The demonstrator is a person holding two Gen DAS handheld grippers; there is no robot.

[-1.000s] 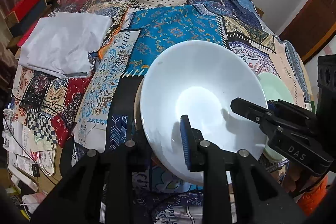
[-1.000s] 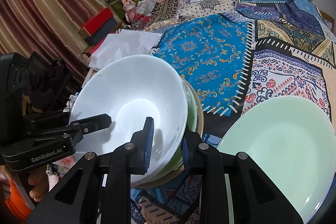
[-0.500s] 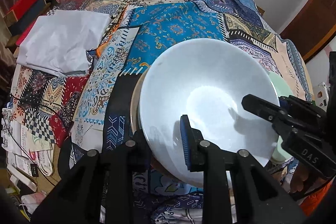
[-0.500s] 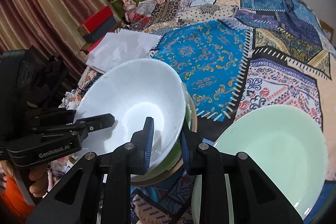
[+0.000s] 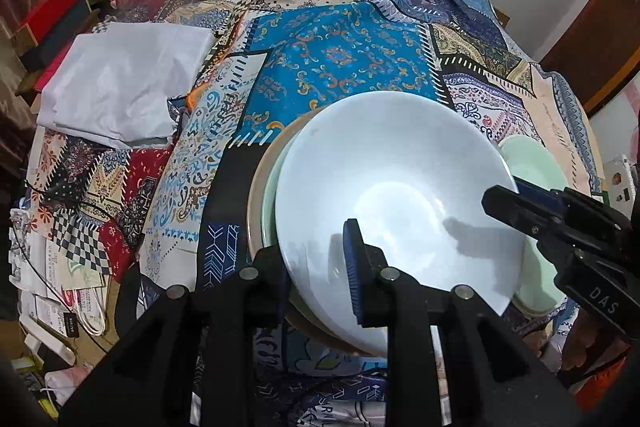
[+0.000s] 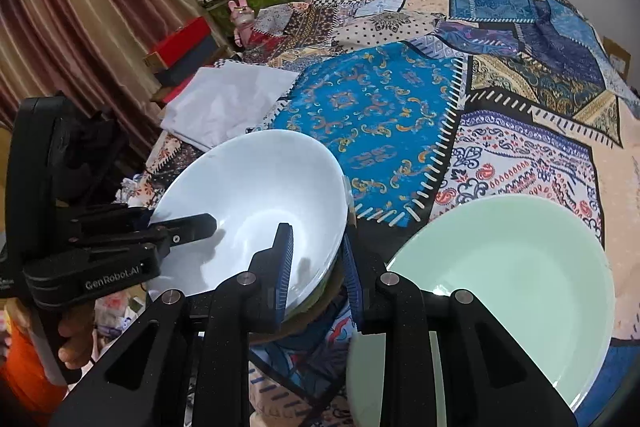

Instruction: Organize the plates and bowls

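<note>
Nesting atop a green bowl (image 5: 269,203), the empty white bowl (image 5: 400,203) has its near rim pinched by the left tongs (image 5: 320,267). From the right wrist, the right tongs (image 6: 318,267) clamp its opposite rim, the empty green plate (image 6: 520,267) just beside.

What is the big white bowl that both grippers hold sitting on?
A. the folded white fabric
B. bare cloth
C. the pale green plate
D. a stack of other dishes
D: the white bowl rests on a stack of other dishes, whose rims show beneath it.
</note>
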